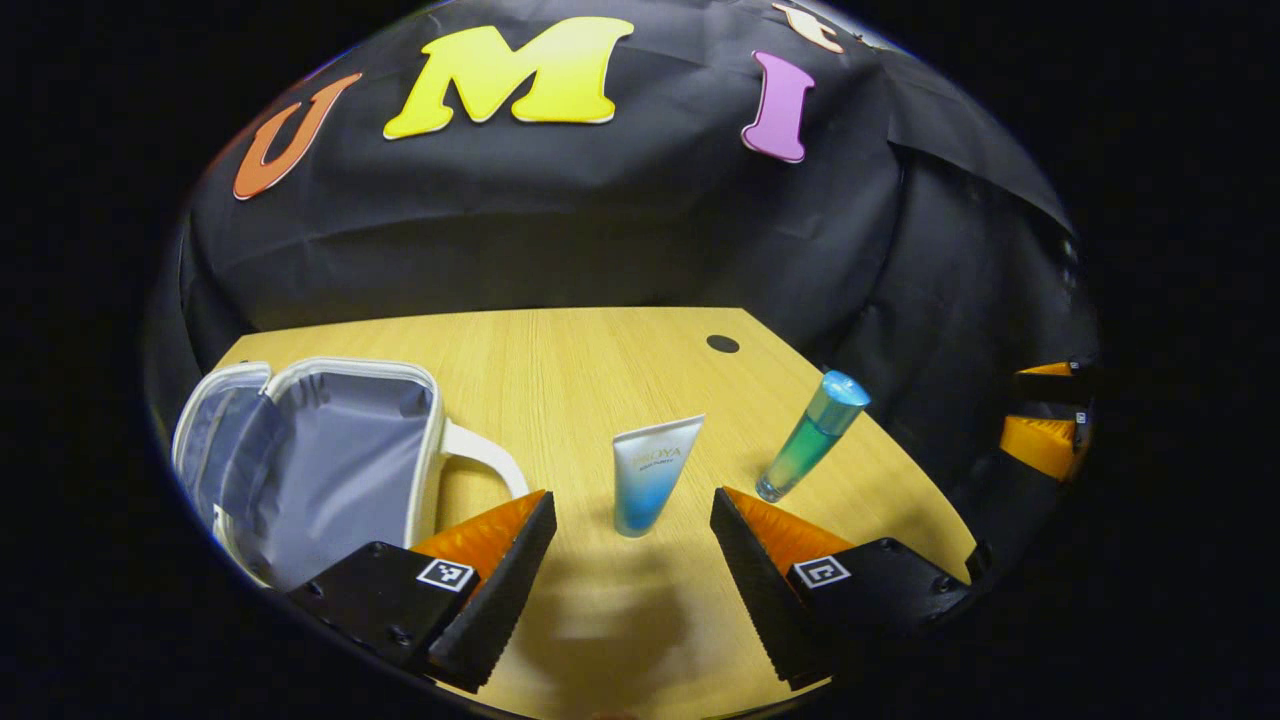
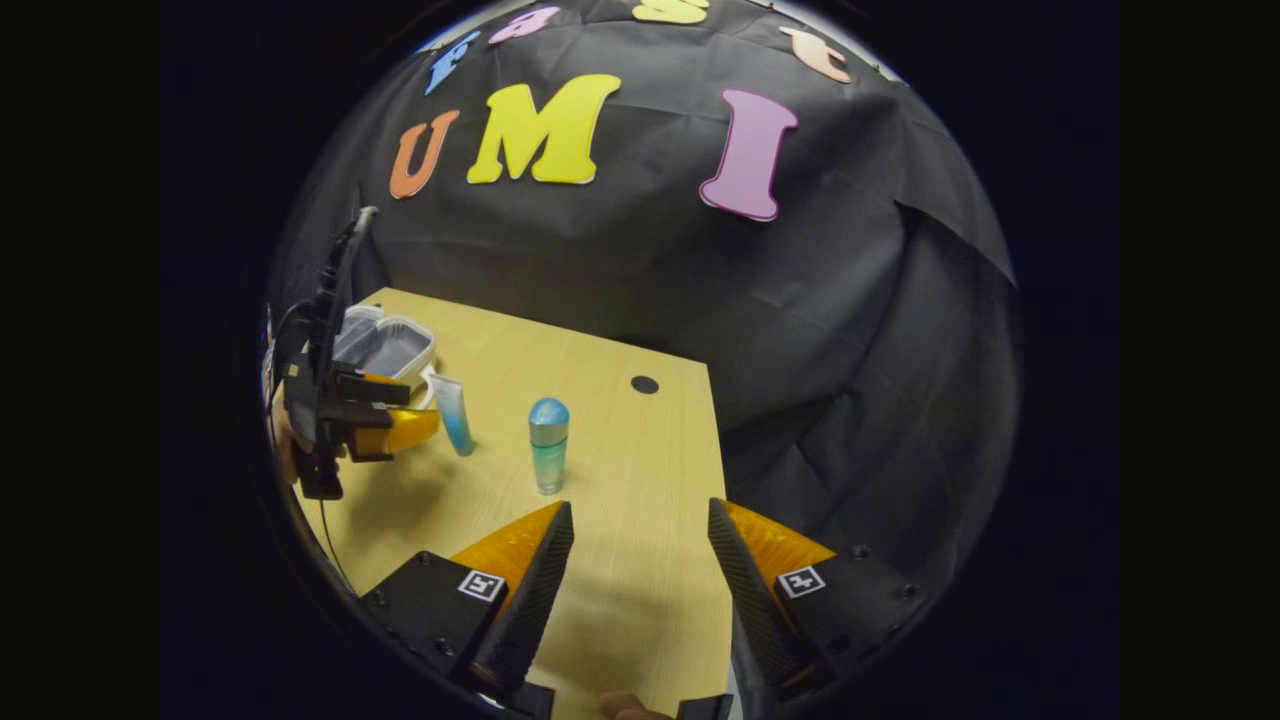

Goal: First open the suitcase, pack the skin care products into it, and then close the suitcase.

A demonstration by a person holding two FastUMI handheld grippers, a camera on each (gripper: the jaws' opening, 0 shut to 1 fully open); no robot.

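suitcase [image 1: 330, 460] is laid open at the table's [image 1: 600, 360] left edge. tube [image 1: 652, 473] is framed by the wide left gripper [image 1: 632, 560]; it could be tipped if nudged. right gripper [image 2: 640, 570] is held wide, empty, near the bottle [image 2: 548, 445].

matt wood-grain table [image 1: 600, 360], glossy plastic tube [image 1: 650, 475]

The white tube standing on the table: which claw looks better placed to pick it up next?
Probably the left claw: it is open with the white tube standing just ahead between its fingers, beside the open suitcase. The right claw faces the bottle.
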